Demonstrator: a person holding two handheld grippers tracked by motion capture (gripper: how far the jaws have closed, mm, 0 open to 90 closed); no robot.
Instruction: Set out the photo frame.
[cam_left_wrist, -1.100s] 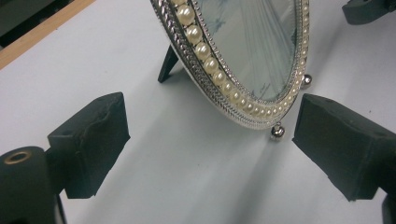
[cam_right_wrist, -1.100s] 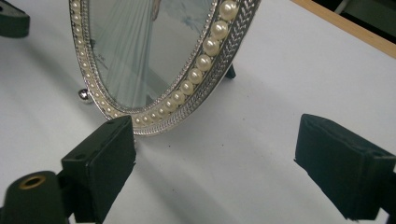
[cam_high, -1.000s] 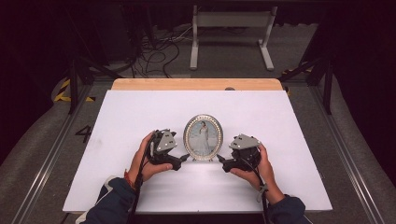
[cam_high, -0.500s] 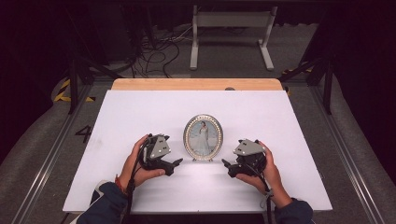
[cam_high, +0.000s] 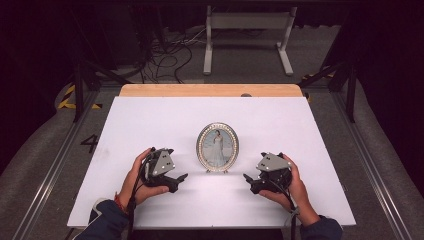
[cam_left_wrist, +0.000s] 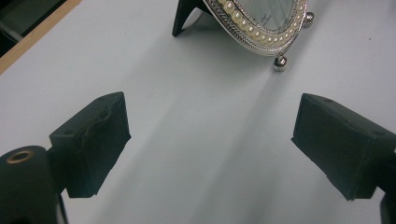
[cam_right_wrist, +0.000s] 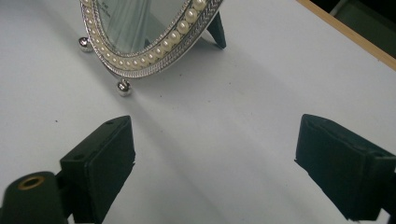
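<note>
Upright, pearl-rimmed oval picture frame (cam_high: 217, 148)

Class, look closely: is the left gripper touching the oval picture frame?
Apart. In the left gripper view, bare white table lies between the open left gripper and the picture frame standing beyond it.

White surface, one frame standing on it

The surface (cam_high: 150, 130) is a white sheet with a bare wooden strip along its far edge. An oval picture frame (cam_high: 217, 147) with a pearl-beaded silver rim stands upright near the middle, on small ball feet and a dark back prop.
</note>
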